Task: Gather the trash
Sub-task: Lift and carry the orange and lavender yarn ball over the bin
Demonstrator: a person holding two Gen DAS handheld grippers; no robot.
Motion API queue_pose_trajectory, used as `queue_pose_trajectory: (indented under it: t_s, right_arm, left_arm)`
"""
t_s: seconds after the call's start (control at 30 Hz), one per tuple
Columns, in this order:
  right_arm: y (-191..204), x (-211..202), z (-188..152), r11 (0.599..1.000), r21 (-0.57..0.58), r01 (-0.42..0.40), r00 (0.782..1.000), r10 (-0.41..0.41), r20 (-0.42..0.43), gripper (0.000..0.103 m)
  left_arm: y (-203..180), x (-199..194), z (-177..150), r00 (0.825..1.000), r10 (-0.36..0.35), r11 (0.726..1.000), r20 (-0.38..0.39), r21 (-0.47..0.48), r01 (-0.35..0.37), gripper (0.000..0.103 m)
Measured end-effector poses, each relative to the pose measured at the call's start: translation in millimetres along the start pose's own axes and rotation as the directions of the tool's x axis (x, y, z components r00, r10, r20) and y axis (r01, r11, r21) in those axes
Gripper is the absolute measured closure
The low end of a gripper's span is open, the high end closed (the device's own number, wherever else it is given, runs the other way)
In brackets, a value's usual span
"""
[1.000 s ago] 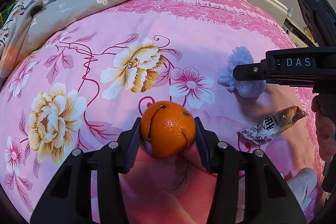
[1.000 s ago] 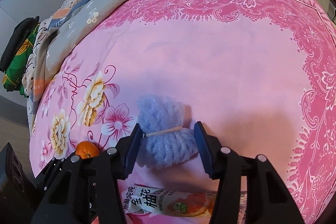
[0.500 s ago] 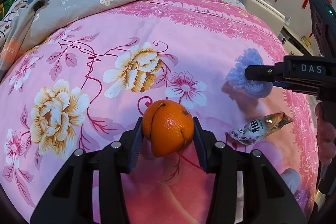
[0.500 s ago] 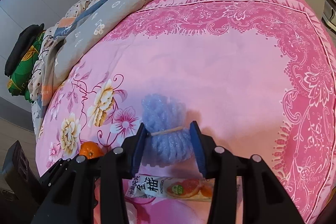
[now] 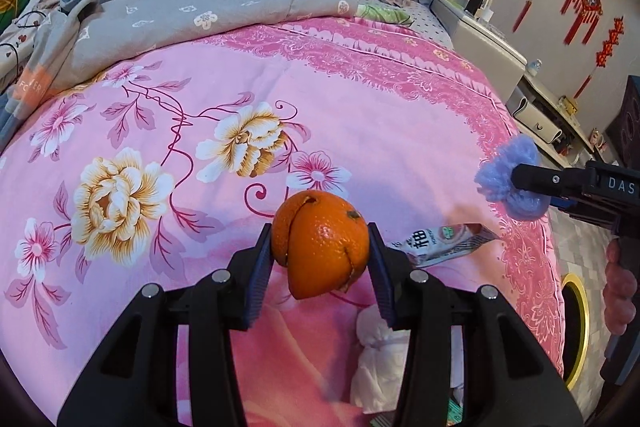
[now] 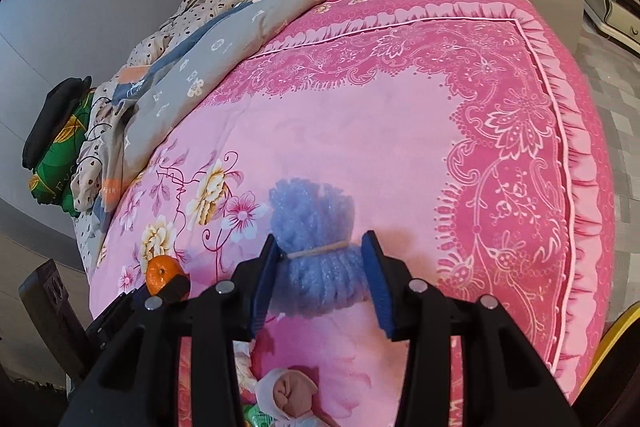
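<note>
- Left wrist: the left gripper (image 5: 320, 259) clamped the orange peel (image 5: 320, 243) above the pink bedspread (image 5: 360, 131); its arms half hid a snack wrapper (image 5: 444, 241) and white tissue (image 5: 378, 359).
- Right wrist: the right gripper (image 6: 324, 275) pinched a blue foam bundle (image 6: 316, 251), its lower part hidden; a doll (image 6: 290, 397) lay cut off below.

Orange peel (image 5: 320, 243) glossy, pitted; foam bundle (image 6: 316, 251) soft; bedspread (image 5: 360, 115) smooth cloth.

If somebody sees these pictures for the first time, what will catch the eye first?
First the orange peel, pinched between the fingers of the left gripper above the pink flowered bedspread. Next the blue foam bundle, tied at its middle and clamped in the right gripper. A snack wrapper lies on the bedspread between them.
</note>
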State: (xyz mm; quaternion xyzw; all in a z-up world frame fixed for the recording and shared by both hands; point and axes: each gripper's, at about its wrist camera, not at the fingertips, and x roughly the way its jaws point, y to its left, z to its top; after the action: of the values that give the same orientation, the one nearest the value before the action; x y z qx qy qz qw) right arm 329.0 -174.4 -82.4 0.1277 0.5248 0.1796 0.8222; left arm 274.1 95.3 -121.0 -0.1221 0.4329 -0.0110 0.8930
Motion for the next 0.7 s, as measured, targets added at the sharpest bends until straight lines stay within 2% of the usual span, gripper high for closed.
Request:
queue_pose_trajectory:
  t_s: [0.17,0.4,0.7]
  right_arm:
    - [-12.8,-30.5,-10.6,1.000,0.014,0.013,0.999,-0.014,0.031,0.063]
    - [-39.1,-75.8,-28.1,0.998,0.065,-0.009,0.997,0.003,0.079,0.063]
    - [-66.0,-130.7,-50.6,0.997,0.083,-0.001,0.990,-0.011,0.144,0.063]
  left_arm:
    - [-14.2,-18.6,-3.1,1.000,-0.011,1.000,0.012,0.010,0.011,0.061]
    - [-42.7,-49.5,-8.4,0.999,-0.011,0.999,0.039,0.049,0.009,0.061]
    - [-101.7,-89.1,-17.0,0.995,-0.073,0.990,0.073,0.124,0.064,0.061]
